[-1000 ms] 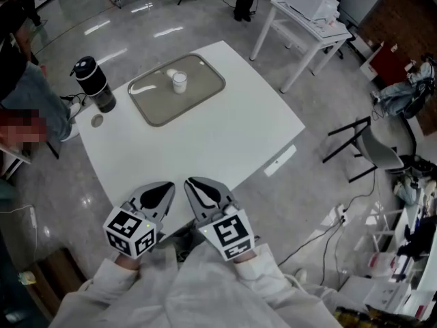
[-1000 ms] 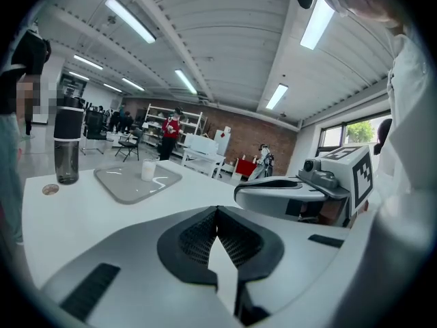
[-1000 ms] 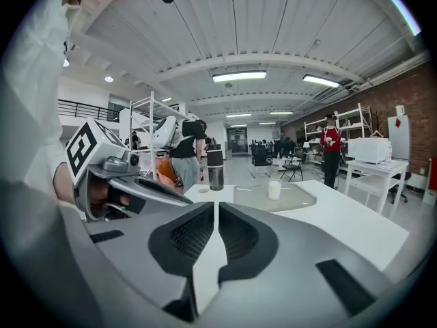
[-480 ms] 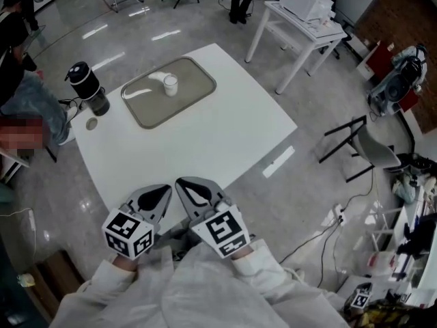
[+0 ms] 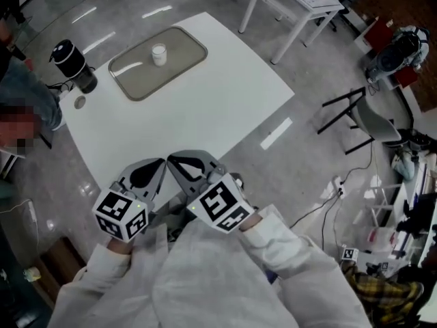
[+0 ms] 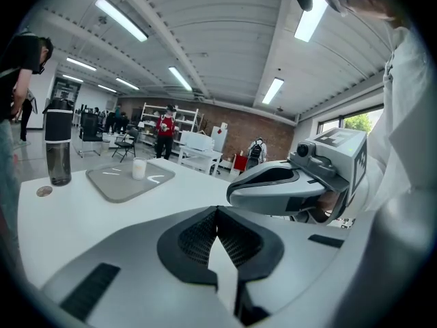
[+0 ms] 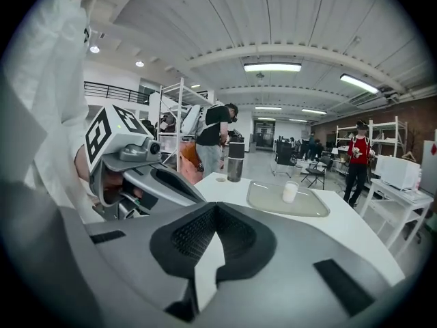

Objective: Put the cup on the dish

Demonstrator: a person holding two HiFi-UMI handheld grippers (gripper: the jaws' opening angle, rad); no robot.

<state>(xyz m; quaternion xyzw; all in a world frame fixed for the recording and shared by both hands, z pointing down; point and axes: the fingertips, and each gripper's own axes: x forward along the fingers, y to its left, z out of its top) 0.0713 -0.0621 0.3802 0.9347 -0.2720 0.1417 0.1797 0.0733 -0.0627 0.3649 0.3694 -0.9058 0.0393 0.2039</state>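
L gripper (image 5: 145, 175) & R gripper (image 5: 191, 171) are hovering side by side over the near edge of the white table (image 5: 205, 115), tips almost meeting, both held close in to the person's white sleeves (image 5: 205, 279). L's jaws are sitting clenched together w/ nothing btwn them. R's are doing the same, pressed tight & empty. The cup (image 5: 158, 53), small & white, is standing upright on the grey dish (image 5: 133, 79) at the far side of the table, well apart from both grippers. A black bottle (image 5: 72, 65) is standing near the dish's left end, at the table's corner, w/ a small round disc (image 5: 80, 102) lying just beside its base.
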